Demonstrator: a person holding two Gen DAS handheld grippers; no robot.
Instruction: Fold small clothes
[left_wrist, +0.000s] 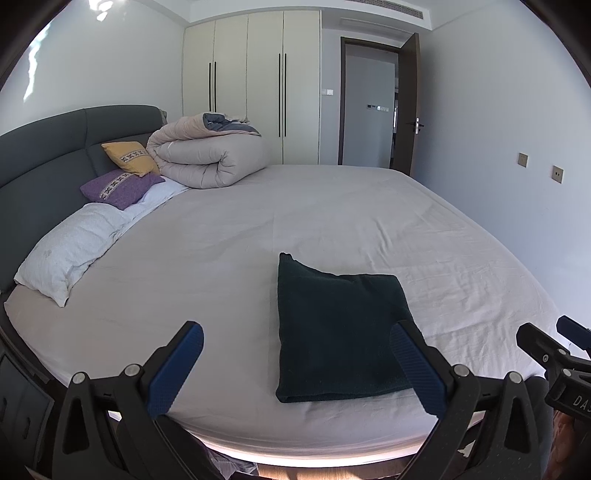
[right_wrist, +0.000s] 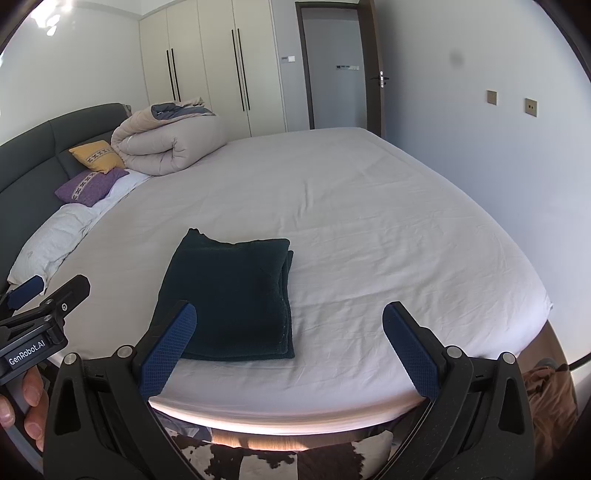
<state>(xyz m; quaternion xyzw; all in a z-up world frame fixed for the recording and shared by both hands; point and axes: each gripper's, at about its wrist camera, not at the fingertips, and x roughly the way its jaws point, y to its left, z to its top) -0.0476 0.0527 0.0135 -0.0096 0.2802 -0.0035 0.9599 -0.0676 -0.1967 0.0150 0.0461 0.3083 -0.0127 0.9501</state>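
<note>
Grippers (left_wrist: 295, 365) (right_wrist: 290, 345) spread wide, level, above folded dark cloth (right_wrist: 231, 295).

1 folded dark garment (left_wrist: 340, 332), 2 cushions (1 yellow (left_wrist: 129, 158), 1 purple (left_wrist: 120, 187)), 1 white pillow (left_wrist: 70, 251), 1 rolled duvet (left_wrist: 207, 155)

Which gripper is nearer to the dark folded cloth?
Hard to tell. The left gripper has it under its right finger; the right gripper has it under its left finger. The cloth lies between them.
</note>
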